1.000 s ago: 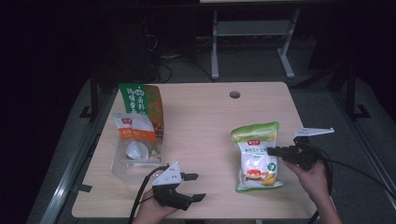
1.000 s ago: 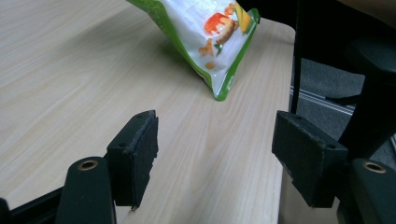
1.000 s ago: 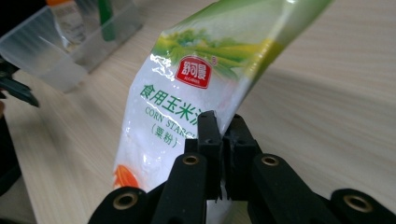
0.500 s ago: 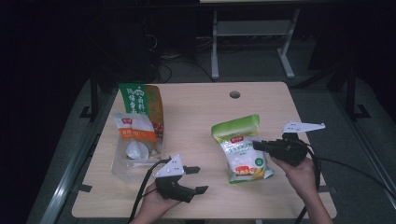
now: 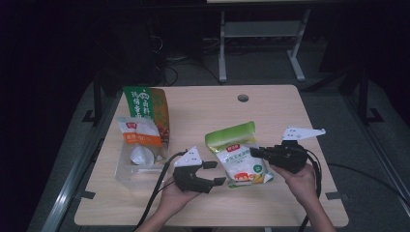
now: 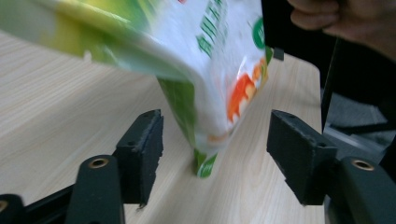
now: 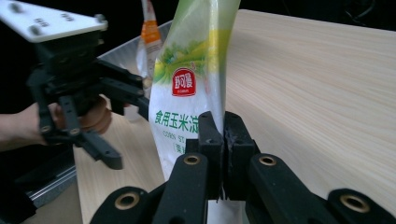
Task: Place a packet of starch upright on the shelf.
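A green and white bag of corn starch (image 5: 238, 159) hangs tilted just above the table (image 5: 203, 108). My right gripper (image 5: 252, 152) is shut on the bag's right edge; in the right gripper view the bag (image 7: 187, 88) rises from the pinch of that gripper (image 7: 223, 140). My left gripper (image 5: 219, 173) stands open at the bag's left side, and its jaws have just been closing a little. In the left gripper view the bag's lower corner (image 6: 205, 158) hangs between the pads of the left gripper (image 6: 215, 149), touching neither. The left gripper (image 7: 127, 131) also faces the bag in the right gripper view.
A clear plastic bin (image 5: 126, 171) at the table's left holds an orange and white packet (image 5: 139, 133) and a white object. A green and brown bag (image 5: 145, 104) stands behind it. A cable hole (image 5: 242, 98) lies at the table's far side.
My right gripper has carried the bag to the left, toward the table's middle. The left gripper has shifted right and forward to meet the bag's lower corner.
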A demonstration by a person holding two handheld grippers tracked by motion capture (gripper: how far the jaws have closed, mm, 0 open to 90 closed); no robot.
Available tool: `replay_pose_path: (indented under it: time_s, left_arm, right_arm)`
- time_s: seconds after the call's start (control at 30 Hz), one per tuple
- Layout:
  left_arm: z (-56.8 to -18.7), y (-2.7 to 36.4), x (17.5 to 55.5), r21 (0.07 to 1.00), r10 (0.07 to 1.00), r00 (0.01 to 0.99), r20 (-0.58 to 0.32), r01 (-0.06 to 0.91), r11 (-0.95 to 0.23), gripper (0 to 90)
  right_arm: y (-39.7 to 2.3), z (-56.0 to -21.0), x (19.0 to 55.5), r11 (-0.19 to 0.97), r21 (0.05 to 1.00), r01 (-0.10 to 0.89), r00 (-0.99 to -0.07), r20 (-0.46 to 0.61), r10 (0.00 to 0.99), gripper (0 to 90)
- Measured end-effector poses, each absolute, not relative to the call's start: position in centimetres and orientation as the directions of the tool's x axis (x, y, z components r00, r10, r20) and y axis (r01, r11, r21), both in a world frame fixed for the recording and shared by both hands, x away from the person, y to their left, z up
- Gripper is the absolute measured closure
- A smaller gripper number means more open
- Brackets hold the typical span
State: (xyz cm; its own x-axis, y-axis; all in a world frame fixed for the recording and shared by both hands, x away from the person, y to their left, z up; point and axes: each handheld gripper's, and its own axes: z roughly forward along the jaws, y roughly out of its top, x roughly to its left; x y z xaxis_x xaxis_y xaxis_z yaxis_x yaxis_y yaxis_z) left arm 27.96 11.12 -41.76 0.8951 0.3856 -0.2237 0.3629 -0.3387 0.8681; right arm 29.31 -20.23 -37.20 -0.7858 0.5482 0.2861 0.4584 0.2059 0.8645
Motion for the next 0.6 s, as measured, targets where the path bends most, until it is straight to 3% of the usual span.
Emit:
replay_pose_path:
  time_s: [0.37, 0.6]
  left_arm:
    - [-41.0, 12.8, 28.4, 0.876, 0.454, 0.859, -0.237, 0.391, -0.282, 74.0]
    - [-40.3, 14.0, 27.7, 0.885, 0.514, 0.842, -0.162, 0.354, -0.303, 87.8]
  right_arm:
    - [-17.8, -37.6, 29.2, 0.186, 0.886, 0.424, -0.829, 0.296, 0.475, 88.1]
    - [-16.3, -38.0, 29.2, 0.21, 0.892, 0.4, -0.85, 0.275, 0.45, 88.3]
